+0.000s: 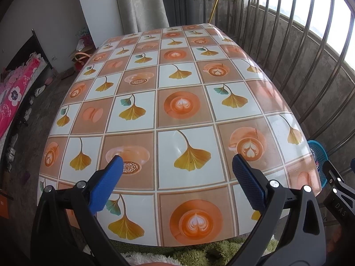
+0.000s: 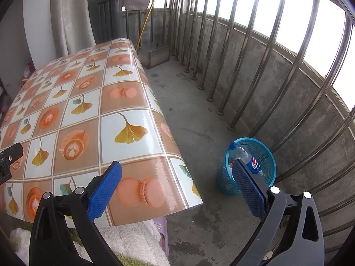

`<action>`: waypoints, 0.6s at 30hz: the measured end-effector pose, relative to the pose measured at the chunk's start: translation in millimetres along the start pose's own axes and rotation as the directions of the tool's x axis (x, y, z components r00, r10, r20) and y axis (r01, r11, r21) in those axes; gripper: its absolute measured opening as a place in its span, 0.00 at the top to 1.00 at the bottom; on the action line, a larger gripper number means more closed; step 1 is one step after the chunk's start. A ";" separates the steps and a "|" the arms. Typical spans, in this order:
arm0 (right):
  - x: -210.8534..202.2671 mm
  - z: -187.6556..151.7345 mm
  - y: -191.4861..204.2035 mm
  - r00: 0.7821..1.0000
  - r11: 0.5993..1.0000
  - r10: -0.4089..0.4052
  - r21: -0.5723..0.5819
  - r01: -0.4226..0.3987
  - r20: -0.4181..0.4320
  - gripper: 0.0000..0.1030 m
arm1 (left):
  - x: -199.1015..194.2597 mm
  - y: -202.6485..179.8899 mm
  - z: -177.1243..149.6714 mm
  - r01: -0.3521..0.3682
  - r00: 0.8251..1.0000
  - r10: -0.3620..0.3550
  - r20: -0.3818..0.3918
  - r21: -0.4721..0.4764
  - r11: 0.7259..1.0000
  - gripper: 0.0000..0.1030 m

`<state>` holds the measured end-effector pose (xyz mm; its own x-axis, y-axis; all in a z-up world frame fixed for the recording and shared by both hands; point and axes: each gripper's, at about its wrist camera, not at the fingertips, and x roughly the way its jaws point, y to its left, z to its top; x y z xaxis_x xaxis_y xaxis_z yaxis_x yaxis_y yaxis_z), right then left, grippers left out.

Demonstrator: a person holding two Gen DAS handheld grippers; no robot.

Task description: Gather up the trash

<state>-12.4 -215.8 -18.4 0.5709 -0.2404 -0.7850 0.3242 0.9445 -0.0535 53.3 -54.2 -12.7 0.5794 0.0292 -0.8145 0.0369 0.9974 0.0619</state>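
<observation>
A blue mesh waste basket (image 2: 265, 153) stands on the concrete floor to the right of the table. Inside it leans a clear plastic bottle (image 2: 243, 153) with a blue cap and a cola label. My right gripper (image 2: 177, 168) hangs open over the table's right edge, its right finger in front of the basket, and nothing is between its blue pads. My left gripper (image 1: 177, 164) is open and empty above the near part of the table (image 1: 177, 77). No loose trash shows on the patterned tablecloth. The basket's rim (image 1: 319, 155) peeks past the table's right corner.
Steel railing bars (image 2: 250, 71) and a low concrete wall curve round the right side. A grey curtain (image 1: 139, 4) hangs behind the table. A bed with a pink cover (image 1: 15, 97) lies at left. A fluffy white and green cloth (image 2: 124, 241) sits below the table's near edge.
</observation>
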 end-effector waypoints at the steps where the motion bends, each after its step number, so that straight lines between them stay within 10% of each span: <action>1: 0.0 0.3 -0.5 1.000 1.000 0.000 0.001 0.000 0.000 0.06 | 0.1 0.2 -0.5 0.000 1.000 0.000 -0.001 0.000 1.000 0.08; 18: 0.0 0.8 1.7 1.000 1.000 0.001 -0.001 -0.001 0.000 0.06 | 2.0 2.2 -2.8 0.002 1.000 -0.002 -0.003 -0.002 1.000 0.08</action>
<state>-11.2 -214.3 -18.1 0.5714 -0.2394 -0.7850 0.3227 0.9450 -0.0533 52.2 -51.8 -15.8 0.5769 0.0276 -0.8163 0.0364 0.9976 0.0595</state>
